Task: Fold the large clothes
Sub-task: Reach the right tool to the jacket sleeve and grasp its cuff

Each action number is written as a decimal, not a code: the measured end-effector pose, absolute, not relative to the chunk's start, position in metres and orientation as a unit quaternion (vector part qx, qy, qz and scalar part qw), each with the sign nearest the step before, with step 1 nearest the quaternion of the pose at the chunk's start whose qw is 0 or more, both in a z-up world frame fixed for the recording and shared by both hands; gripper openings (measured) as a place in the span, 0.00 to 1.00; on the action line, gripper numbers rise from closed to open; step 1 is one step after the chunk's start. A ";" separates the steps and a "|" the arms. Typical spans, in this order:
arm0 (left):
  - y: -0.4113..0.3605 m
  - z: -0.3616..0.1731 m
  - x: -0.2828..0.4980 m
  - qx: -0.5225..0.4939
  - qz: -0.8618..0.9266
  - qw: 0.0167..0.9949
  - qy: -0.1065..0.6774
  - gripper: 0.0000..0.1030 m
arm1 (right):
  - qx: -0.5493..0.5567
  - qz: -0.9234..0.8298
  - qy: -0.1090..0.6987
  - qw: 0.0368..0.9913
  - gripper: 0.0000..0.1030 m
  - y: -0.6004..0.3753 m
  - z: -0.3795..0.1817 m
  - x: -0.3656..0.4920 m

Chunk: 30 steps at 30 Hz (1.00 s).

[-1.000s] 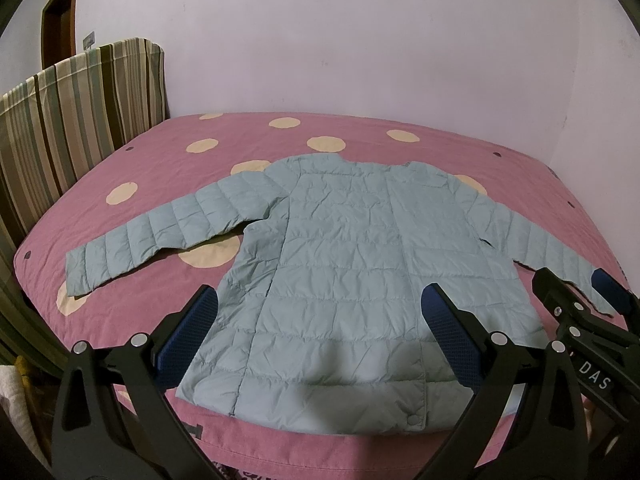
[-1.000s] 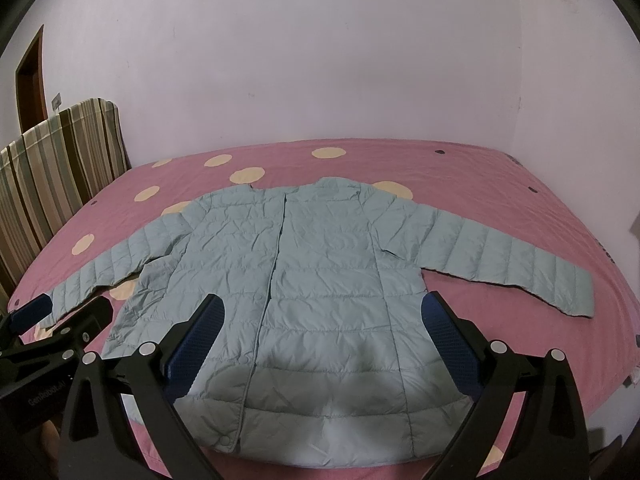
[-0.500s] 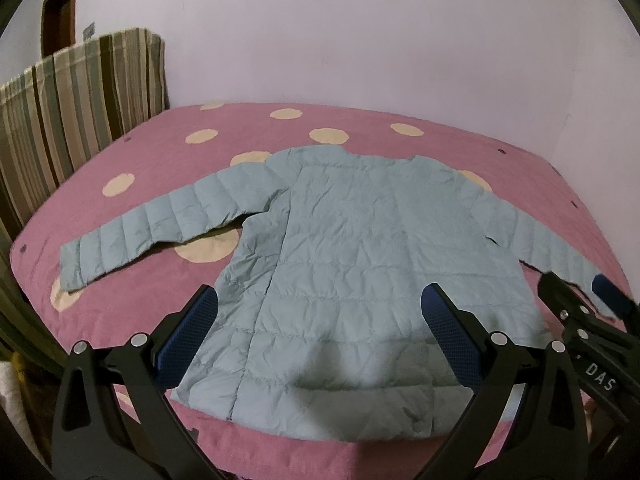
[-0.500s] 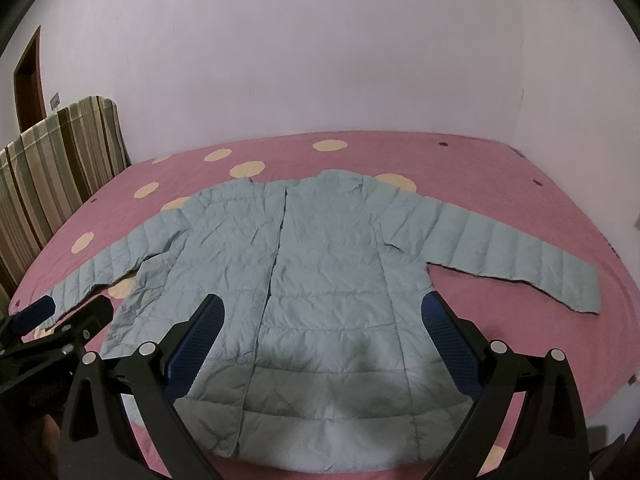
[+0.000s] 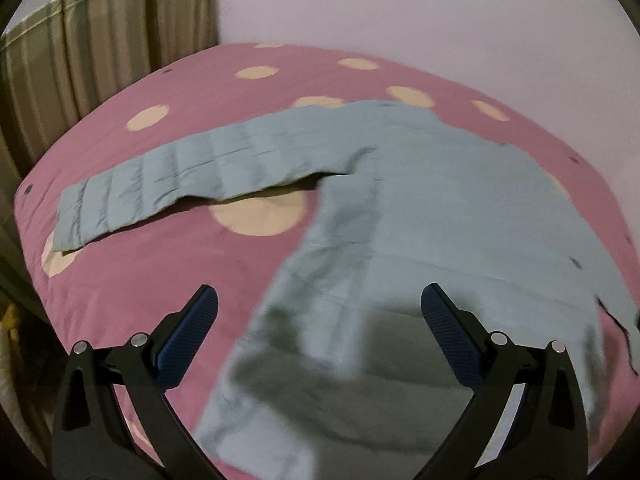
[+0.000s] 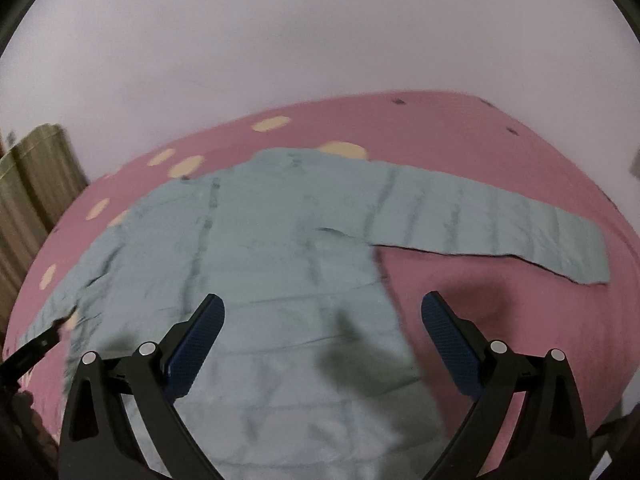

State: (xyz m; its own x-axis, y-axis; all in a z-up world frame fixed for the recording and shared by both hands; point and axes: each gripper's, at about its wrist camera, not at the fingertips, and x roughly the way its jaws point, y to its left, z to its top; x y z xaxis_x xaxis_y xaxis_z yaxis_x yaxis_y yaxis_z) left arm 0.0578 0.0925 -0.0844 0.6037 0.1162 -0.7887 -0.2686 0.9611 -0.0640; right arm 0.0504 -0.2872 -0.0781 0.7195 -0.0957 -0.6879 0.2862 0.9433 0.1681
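Note:
A pale blue-green quilted jacket [image 5: 440, 220] lies flat on the pink bed, sleeves spread out to both sides. In the left wrist view its left sleeve [image 5: 180, 176] stretches toward the bed's left side. My left gripper [image 5: 320, 320] hangs open above the jacket's lower left hem, nothing between its blue pads. In the right wrist view the jacket [image 6: 272, 260] fills the middle and its right sleeve [image 6: 500, 224] runs out to the right. My right gripper [image 6: 322, 326] is open over the jacket's lower right side. Both views are motion-blurred.
The bed has a pink cover with cream dots [image 5: 160, 300]. A striped headboard or cushion [image 5: 92, 60] stands at the left. A plain pale wall [image 6: 320, 40] rises behind the bed. The left gripper's tip [image 6: 36, 348] shows at the right wrist view's left edge.
Both grippers have moved forward and down toward the jacket, the left one swinging left and the right one swinging right. The jacket itself has not moved. Both stay open.

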 end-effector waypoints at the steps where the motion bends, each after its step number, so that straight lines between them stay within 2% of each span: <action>1: 0.097 -0.087 0.065 -0.092 0.116 0.887 0.437 0.98 | 0.148 -0.113 0.362 0.913 0.95 -0.302 -0.083 0.053; 5: 0.123 -0.101 0.080 -0.112 0.152 0.874 0.448 0.98 | 0.195 -0.165 0.350 0.901 0.92 -0.354 -0.094 0.054; 7: 0.135 -0.107 0.086 -0.120 0.164 0.870 0.449 0.98 | 0.214 -0.189 0.352 0.892 0.81 -0.383 -0.100 0.051; 8: 0.139 -0.110 0.087 -0.123 0.170 0.868 0.451 0.98 | 0.220 -0.197 0.351 0.888 0.67 -0.392 -0.102 0.050; 9: 0.142 -0.114 0.089 -0.126 0.172 0.866 0.453 0.98 | 0.234 -0.214 0.352 0.881 0.63 -0.409 -0.107 0.046; 13: 0.148 -0.128 0.102 -0.137 0.178 0.856 0.466 0.98 | 0.316 -0.244 0.345 0.849 0.63 -0.465 -0.127 0.023; 20: 0.150 -0.139 0.111 -0.132 0.190 0.852 0.470 0.98 | 0.468 -0.279 0.280 0.790 0.63 -0.548 -0.169 -0.037; 30: 0.149 -0.157 0.116 -0.122 0.203 0.843 0.482 0.98 | 0.537 -0.288 0.183 0.772 0.63 -0.593 -0.179 -0.050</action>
